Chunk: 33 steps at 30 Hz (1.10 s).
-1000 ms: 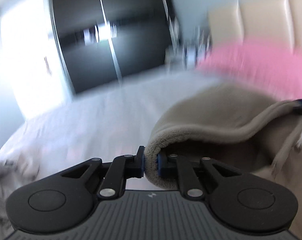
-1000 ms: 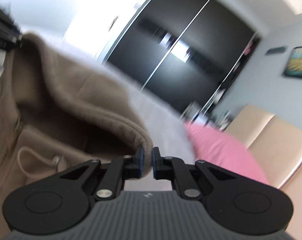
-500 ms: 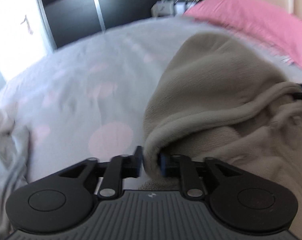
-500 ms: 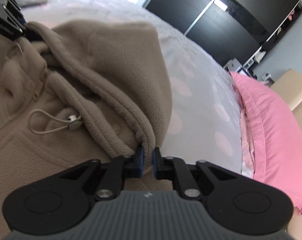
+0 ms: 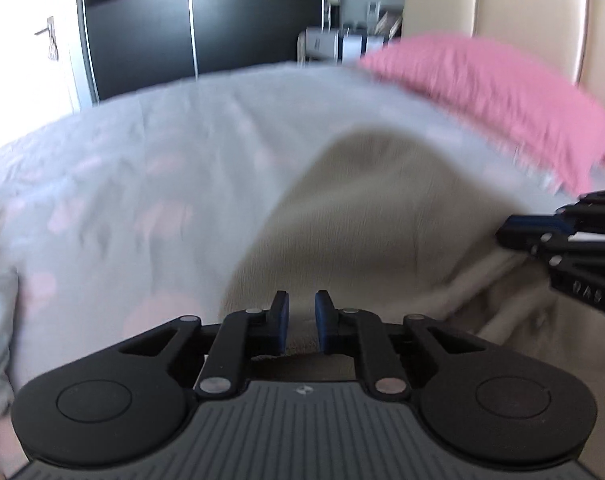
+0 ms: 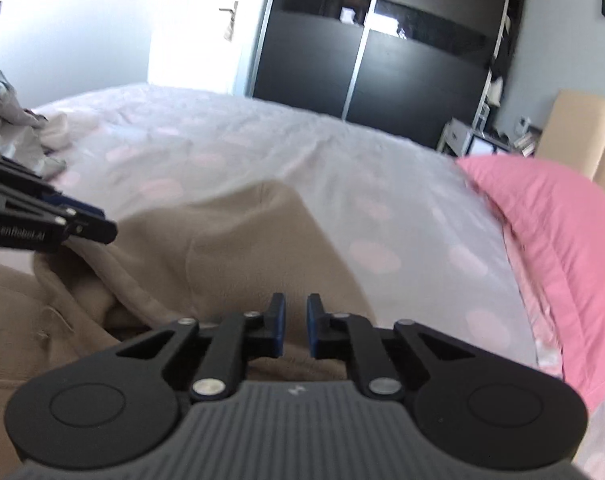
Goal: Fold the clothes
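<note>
Beige fleece hooded jacket (image 5: 366,208) spread flat on the pale pink-dotted bed (image 5: 150,168), hood pointing toward the pink pillow (image 5: 490,92). Left claw (image 5: 301,322) and right claw (image 6: 294,326) both parted, gripping nothing, just over the hood's base, equally near. Dark sliding wardrobe (image 6: 382,48) beyond the jacket.

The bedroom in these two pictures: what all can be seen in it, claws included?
fleece hoodie: one, beige, lying on the bed under both claws
bedspread: one, pale grey with pink dots, covering the bed
pillow: one, pink, against the headboard
headboard: one, cream, padded
wardrobe: one, black, sliding doors
crumpled clothes: a grey heap, far left of bed
left claw: one, black with blue pads, open, empty
right claw: one, same colours, open, empty
</note>
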Available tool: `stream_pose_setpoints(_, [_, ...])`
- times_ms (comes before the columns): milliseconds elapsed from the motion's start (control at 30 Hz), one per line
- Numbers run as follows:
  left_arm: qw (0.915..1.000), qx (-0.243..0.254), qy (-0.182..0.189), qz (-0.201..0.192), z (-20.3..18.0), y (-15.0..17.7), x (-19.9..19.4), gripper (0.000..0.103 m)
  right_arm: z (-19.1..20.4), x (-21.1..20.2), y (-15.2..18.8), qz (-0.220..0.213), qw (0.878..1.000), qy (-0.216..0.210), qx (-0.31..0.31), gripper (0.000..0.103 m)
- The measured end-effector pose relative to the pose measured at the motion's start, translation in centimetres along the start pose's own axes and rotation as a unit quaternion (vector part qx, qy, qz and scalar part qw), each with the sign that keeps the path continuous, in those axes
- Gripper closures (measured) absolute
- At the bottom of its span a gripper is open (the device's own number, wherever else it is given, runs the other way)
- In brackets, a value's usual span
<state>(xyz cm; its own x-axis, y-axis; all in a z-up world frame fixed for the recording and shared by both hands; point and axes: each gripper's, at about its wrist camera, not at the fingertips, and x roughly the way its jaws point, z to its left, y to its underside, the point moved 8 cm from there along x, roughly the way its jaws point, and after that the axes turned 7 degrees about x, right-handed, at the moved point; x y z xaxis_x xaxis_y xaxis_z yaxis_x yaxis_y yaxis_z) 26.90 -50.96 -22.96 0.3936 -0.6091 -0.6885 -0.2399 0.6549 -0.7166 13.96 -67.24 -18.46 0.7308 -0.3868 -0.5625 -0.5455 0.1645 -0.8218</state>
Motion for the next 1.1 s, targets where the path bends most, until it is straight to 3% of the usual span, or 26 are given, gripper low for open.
stream_pose_setpoints(100, [0.9997,-0.009,-0.002,0.023,0.8,2.6,0.9,0.094,-0.6,0.9,3.0,0.042,0.998,-0.018,0.045,0.094])
stream_pose_setpoints(233, [0.9992,-0.027,0.001,0.028,1.7,3.1,0.4,0.099,-1.4,0.7,4.8,0.041,0.996,-0.043,0.069,0.095])
stream_pose_setpoints(333, [0.9997,-0.020,0.010,-0.006,1.4,1.2,-1.0,0.098,-1.4,-0.2,3.7,0.033,0.996,-0.044,0.066,0.094])
stream_pose_setpoints(467, [0.9980,-0.024,0.027,-0.052,0.7,-1.7,-2.0,0.098,-1.4,-0.4,0.5,-0.002,0.992,-0.076,0.098,0.094])
stream_pose_setpoints(567, [0.9987,-0.022,0.028,-0.036,-0.3,-2.1,-0.3,0.098,-0.2,0.8,-1.9,-0.023,0.990,-0.089,0.111,0.094])
stream_pose_setpoints(667, [0.9997,-0.019,0.017,0.000,-0.9,-0.5,2.1,0.098,1.6,3.4,-3.2,-0.022,0.989,-0.094,0.113,0.094])
stream_pose_setpoints(833, [0.9995,-0.023,0.023,-0.003,-0.7,1.0,3.0,0.098,2.3,10.0,-3.4,0.011,0.990,-0.050,0.130,0.094])
stream_pose_setpoints(933, [0.9993,-0.025,0.029,0.001,-0.5,1.2,3.5,0.098,1.7,13.4,-3.9,0.038,0.985,-0.030,0.164,0.094])
stream_pose_setpoints(1100, [0.9988,-0.034,0.034,-0.007,0.0,1.6,3.9,0.096,1.4,15.9,-2.9,0.057,0.981,-0.010,0.183,0.095])
